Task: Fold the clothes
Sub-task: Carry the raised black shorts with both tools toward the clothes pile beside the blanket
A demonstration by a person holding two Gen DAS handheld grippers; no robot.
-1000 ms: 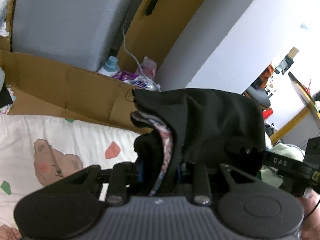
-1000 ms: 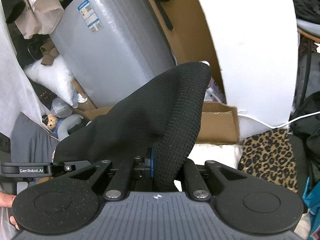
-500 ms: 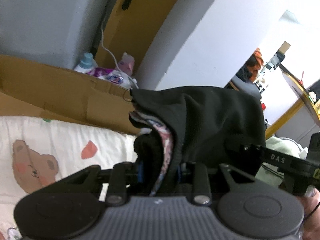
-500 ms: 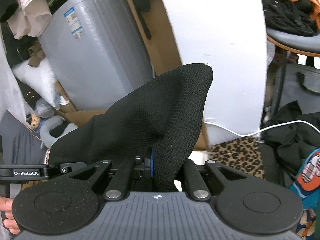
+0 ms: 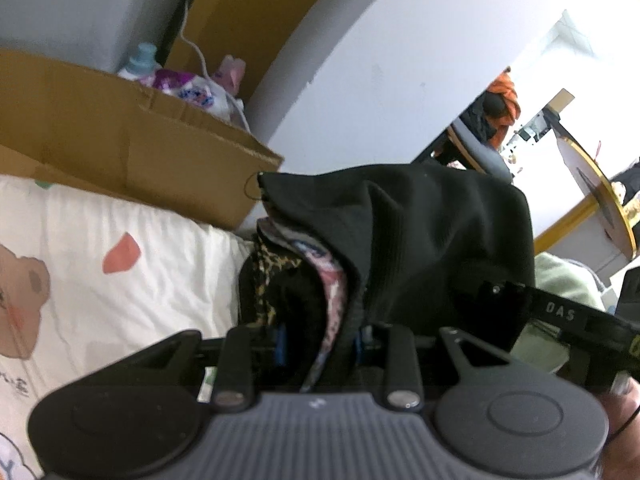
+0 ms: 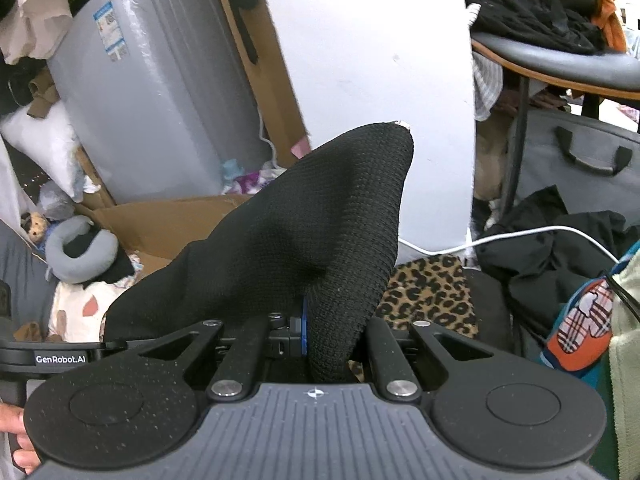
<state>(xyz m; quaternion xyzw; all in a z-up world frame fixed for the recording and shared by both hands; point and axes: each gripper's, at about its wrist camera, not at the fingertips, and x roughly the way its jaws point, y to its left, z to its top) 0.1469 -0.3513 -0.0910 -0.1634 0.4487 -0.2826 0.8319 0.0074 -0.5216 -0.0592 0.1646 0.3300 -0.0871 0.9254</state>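
Note:
A black knit garment (image 5: 420, 236) is held up in the air by both grippers. My left gripper (image 5: 320, 340) is shut on one bunched edge of it, where a pink patterned lining (image 5: 334, 284) shows. My right gripper (image 6: 332, 340) is shut on another part of the black garment (image 6: 312, 240), which rises in a peak in front of the camera. The cloth hides the fingertips in both views. The other gripper's black body shows at the right of the left wrist view (image 5: 560, 316) and at the left of the right wrist view (image 6: 60, 356).
A bed sheet with bear prints (image 5: 120, 264) lies at lower left, with a cardboard box (image 5: 132, 136) behind it. A leopard-print cloth (image 6: 432, 288), dark clothes (image 6: 552, 252) and a white cable (image 6: 520, 236) lie to the right. A grey wrapped cylinder (image 6: 160, 100) and a chair with clothes (image 6: 560, 48) stand behind.
Both grippers have swung to the right with the garment still held. The box and sheet slid left in view, and the leopard cloth and chair came into view.

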